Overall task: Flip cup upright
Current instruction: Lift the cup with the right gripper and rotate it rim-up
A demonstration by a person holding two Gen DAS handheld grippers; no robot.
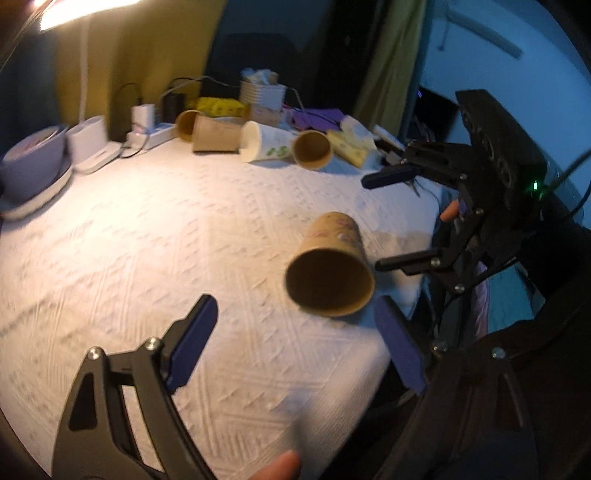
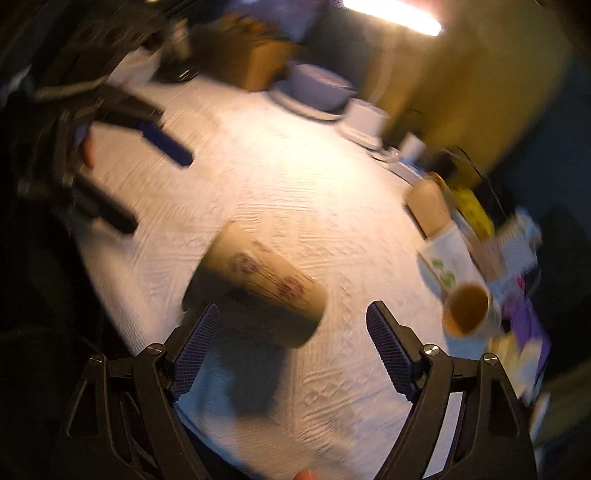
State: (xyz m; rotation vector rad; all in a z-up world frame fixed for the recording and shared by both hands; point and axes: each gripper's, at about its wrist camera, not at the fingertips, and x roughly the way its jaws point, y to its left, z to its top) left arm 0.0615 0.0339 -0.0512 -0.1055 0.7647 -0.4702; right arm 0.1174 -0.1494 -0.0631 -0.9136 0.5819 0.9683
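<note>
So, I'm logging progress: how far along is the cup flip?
Nothing looks done: the floral cup lies on its side on the white cloth. In hand: the right gripper is open beside it, the left gripper open too. Left: grasp it and stand it upright.

From my seat, a bright lamp (image 1: 81,11) glares at the top, lighting the white tablecloth (image 1: 147,240) warmly; the room behind stays dim and bluish. My right wrist view smears with motion blur (the cup (image 2: 258,288) casts a dark shadow), edges bowing.
</note>
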